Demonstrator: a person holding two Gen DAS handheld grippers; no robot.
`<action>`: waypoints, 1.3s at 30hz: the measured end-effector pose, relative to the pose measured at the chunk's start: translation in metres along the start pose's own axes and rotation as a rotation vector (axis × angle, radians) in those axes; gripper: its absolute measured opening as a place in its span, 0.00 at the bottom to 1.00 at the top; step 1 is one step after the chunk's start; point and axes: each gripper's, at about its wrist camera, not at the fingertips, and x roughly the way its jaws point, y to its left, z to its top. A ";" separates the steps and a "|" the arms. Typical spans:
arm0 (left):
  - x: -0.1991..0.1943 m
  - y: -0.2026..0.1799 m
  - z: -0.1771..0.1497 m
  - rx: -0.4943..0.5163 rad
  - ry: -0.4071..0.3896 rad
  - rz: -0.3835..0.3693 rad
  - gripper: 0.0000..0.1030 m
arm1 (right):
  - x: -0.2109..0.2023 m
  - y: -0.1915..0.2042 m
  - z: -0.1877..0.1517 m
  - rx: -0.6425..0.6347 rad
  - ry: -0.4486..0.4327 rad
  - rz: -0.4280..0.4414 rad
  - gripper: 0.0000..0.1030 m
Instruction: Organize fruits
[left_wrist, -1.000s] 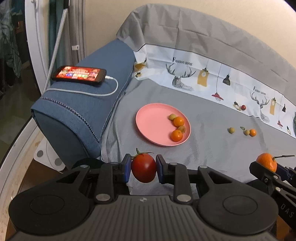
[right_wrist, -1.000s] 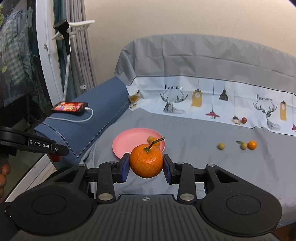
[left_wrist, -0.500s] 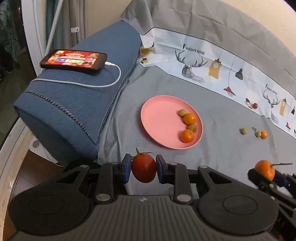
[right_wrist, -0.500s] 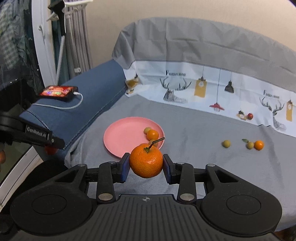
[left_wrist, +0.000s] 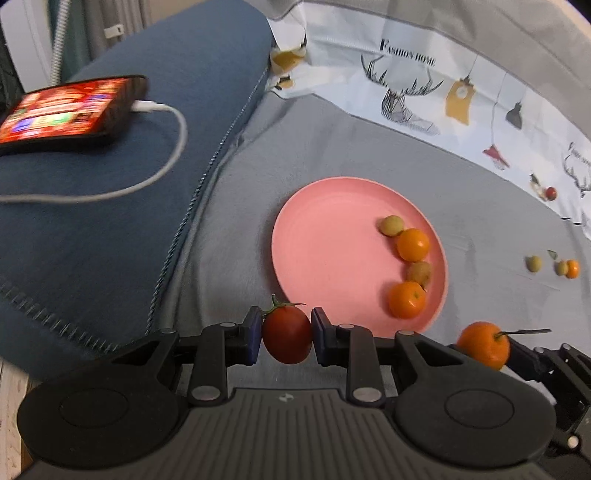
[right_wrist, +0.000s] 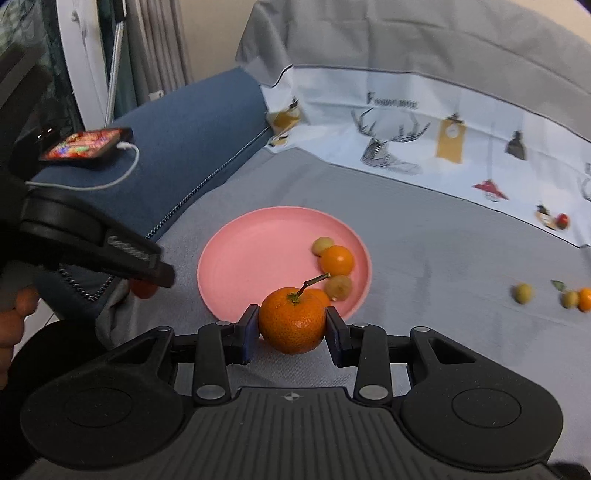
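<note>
Left gripper (left_wrist: 286, 335) fingers clamped on a small red stemmed tomato (left_wrist: 287, 336), right gripper (right_wrist: 291, 326) fingers on a round stemmed orange tangerine (right_wrist: 292, 320); both carried over the near rim of the pink round plate (left_wrist: 325, 243), likely for dropping beside fruit already there.

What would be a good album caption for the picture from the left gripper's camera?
Left gripper clamps a red tomato just short of a pink plate holding four small fruits.
</note>
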 end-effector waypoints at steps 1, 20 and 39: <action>0.010 -0.001 0.005 0.003 0.010 0.001 0.30 | 0.009 0.000 0.003 -0.004 0.006 0.008 0.37; 0.056 -0.019 0.049 0.131 -0.087 0.021 1.00 | 0.076 -0.007 0.028 -0.077 -0.008 0.017 0.78; -0.101 0.012 -0.083 0.012 -0.078 0.138 1.00 | -0.112 0.009 -0.024 -0.013 -0.104 -0.081 0.94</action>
